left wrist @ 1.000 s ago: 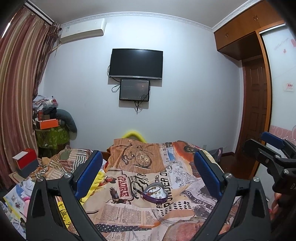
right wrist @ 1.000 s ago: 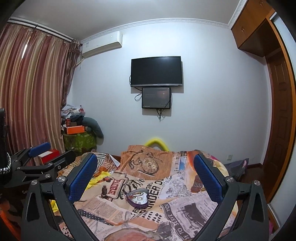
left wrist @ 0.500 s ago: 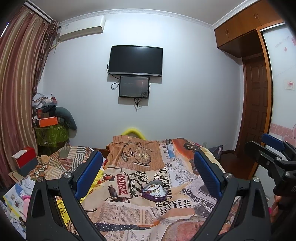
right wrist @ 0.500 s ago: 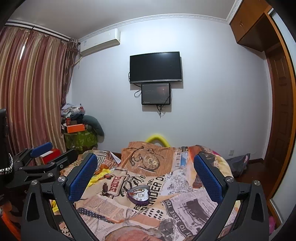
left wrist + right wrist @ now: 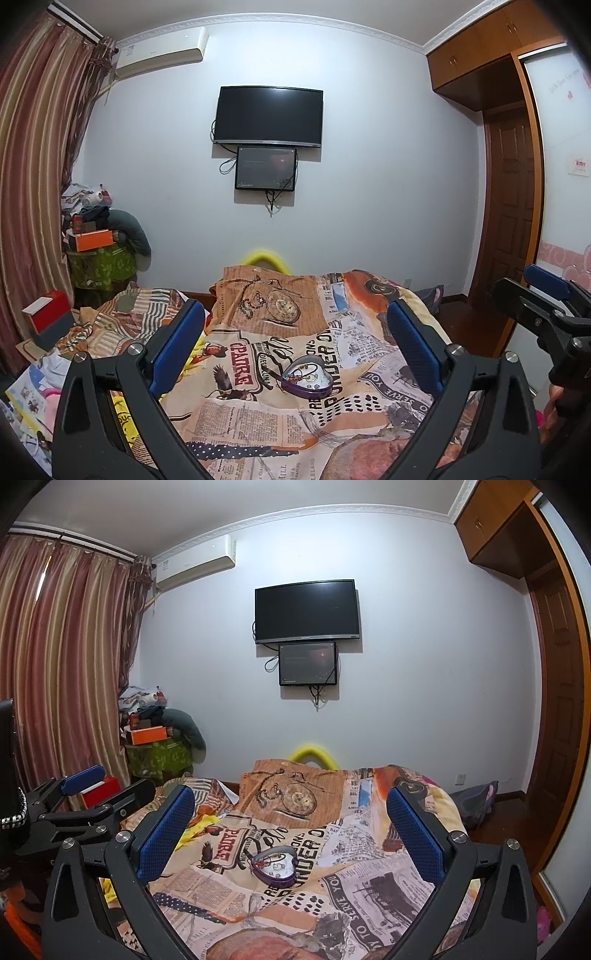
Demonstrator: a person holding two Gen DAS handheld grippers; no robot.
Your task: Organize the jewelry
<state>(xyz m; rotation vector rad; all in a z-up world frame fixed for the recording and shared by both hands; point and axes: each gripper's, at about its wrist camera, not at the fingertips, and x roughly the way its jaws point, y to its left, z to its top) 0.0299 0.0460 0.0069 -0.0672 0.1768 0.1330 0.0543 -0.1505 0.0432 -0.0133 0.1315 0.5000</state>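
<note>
1. Bedspread (image 5: 258, 417) with newspaper print fills the ground ahead of both grippers, running forward to a far edge below a white wall; past that edge a yellow curved piece (image 5: 264, 257) shows.
2. Heart-shaped purple jewelry box (image 5: 306, 376) lies open on the bedspread, ahead of the left gripper (image 5: 295, 349) and between the lines of its two fingers, slightly toward the right finger. Small pieces lie inside it; they are too small to name.
3. From the right gripper (image 5: 290, 834), the same box (image 5: 275, 864) sits ahead and between the fingers, nearer its left finger. Neither gripper touches it.
4. Bare bedspread surrounds the box on all sides.
5. To the left gripper's left the bed drops to clutter: a red and white box (image 5: 48, 314) and striped curtains (image 5: 33, 166). To the right gripper's right lie a dark floor and a wooden door (image 5: 557, 686).
6. Both grippers stand spread wide with nothing between the blue pads, held level above the near end of the bed and pointing toward the wall-mounted TV (image 5: 269, 116).
7. They sit side by side, each seen at the edge of the other's view.
</note>
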